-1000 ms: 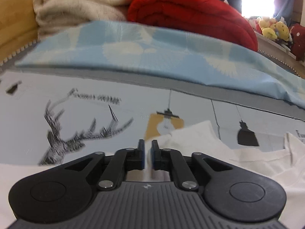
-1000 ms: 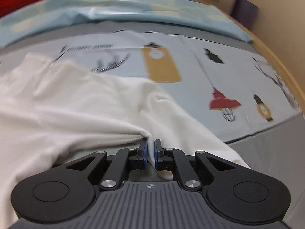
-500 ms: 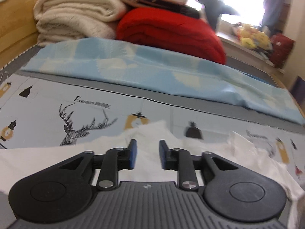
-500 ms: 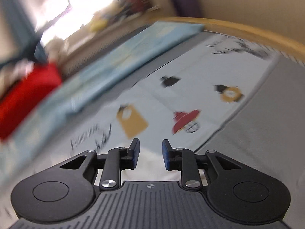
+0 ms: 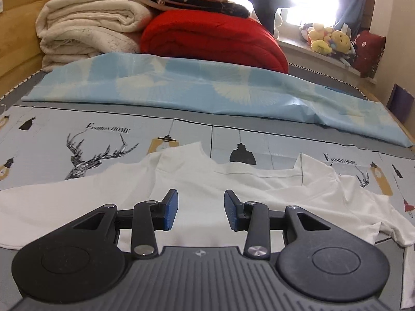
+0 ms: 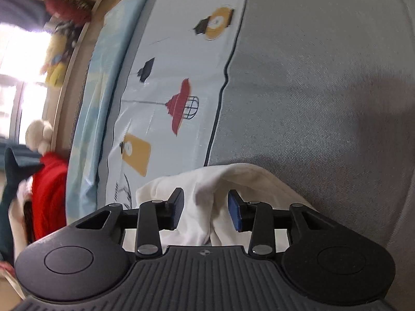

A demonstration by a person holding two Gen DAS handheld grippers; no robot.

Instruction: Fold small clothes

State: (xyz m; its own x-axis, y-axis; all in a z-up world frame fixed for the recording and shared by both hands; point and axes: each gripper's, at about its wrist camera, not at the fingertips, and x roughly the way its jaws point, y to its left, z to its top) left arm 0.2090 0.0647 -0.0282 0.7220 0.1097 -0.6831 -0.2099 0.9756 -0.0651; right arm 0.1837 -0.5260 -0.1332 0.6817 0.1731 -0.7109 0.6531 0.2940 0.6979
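A small white T-shirt lies spread and wrinkled on the printed sheet of the bed, neckline toward the far side. My left gripper is open and empty, raised above the shirt's middle. In the right wrist view, which is rolled sideways, my right gripper is open above a bunched edge of the white shirt; the cloth lies between the jaws but is not pinched.
A light blue folded sheet lies across the bed behind the shirt. Cream blankets and a red quilt are stacked at the back. Plush toys sit on the windowsill. Grey mattress fabric lies beside the printed sheet.
Both grippers were shut on the shirt a second ago; both have opened, let it go and lifted back. The right gripper has rolled sideways.
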